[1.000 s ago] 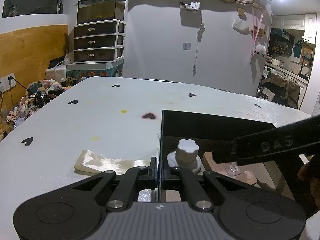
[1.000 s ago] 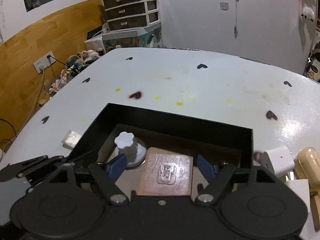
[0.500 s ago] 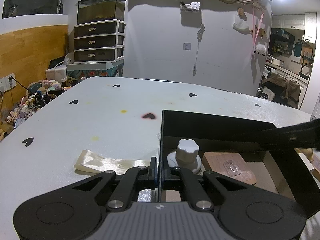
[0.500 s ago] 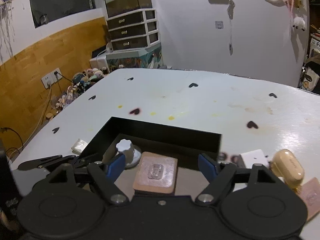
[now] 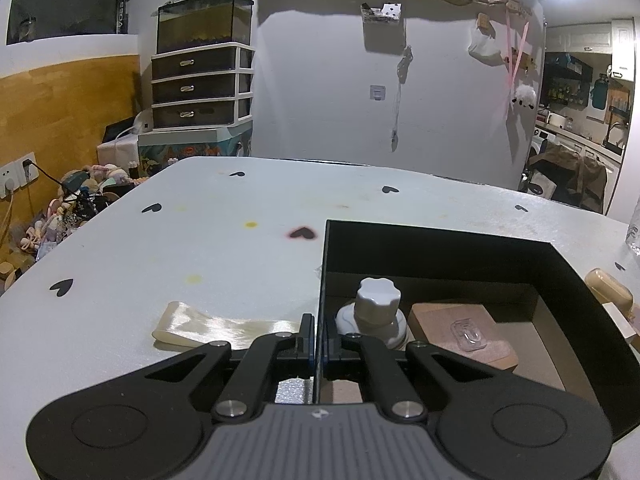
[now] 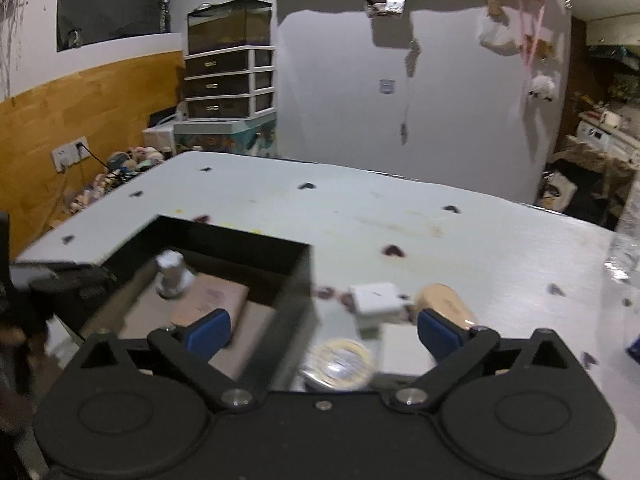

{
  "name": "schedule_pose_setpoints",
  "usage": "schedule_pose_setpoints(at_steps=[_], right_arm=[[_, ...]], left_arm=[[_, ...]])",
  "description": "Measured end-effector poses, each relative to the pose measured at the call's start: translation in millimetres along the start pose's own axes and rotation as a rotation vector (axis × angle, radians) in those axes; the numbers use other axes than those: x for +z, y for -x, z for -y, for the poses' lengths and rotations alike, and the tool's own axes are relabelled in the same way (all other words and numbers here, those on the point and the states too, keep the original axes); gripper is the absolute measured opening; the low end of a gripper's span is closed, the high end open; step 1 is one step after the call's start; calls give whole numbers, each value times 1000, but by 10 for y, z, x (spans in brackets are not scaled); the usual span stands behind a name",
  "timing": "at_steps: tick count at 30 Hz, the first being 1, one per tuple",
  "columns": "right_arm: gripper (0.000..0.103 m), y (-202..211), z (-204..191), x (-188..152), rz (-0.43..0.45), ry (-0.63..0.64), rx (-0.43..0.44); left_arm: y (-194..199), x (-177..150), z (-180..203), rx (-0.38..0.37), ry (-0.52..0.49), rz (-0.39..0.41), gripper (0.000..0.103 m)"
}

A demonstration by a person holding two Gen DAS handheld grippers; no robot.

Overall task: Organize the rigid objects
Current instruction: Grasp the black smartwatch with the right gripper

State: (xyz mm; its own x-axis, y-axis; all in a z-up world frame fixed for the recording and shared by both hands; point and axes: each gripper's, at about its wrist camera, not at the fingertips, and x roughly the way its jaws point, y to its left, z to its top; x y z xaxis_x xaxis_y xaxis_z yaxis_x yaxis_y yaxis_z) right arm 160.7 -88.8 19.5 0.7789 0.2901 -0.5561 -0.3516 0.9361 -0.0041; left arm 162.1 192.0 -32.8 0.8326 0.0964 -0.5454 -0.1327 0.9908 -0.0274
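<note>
right gripper (image 6: 322, 330), jaws just opened wide and empty, between picks; next needs the white block (image 6: 376, 300) beside the black box (image 6: 296, 280); left gripper (image 5: 319, 340) clamped the box wall

Right wrist view motion-blurred, round tin (image 6: 339, 364) smeared, clear container (image 5: 634, 232) cut off

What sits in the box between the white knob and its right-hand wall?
The brown block with a clear hook on it, then bare box floor, per the left wrist view.
</note>
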Motion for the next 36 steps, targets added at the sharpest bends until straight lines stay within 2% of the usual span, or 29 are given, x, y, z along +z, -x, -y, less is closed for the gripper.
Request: schedule_pose_setpoints(at_steps=[12, 16, 24, 28, 32, 36], right_arm=[[102, 1, 504, -551, -56, -68, -110], [100, 22, 565, -646, -55, -88, -91], [80, -26, 369, -683, -71, -95, 40], [75, -117, 211, -677, -96, -90, 77], [72, -232, 85, -671, -133, -83, 64], [64, -293, 59, -679, -140, -87, 28]], left_arm=[[3, 5, 17, 7, -6, 1, 4], [3, 5, 17, 8, -6, 1, 4], [2, 5, 17, 7, -6, 0, 4], [3, 4, 18, 7, -5, 0, 4], [3, 4, 18, 8, -6, 0, 4], [3, 5, 20, 8, -5, 2, 4]])
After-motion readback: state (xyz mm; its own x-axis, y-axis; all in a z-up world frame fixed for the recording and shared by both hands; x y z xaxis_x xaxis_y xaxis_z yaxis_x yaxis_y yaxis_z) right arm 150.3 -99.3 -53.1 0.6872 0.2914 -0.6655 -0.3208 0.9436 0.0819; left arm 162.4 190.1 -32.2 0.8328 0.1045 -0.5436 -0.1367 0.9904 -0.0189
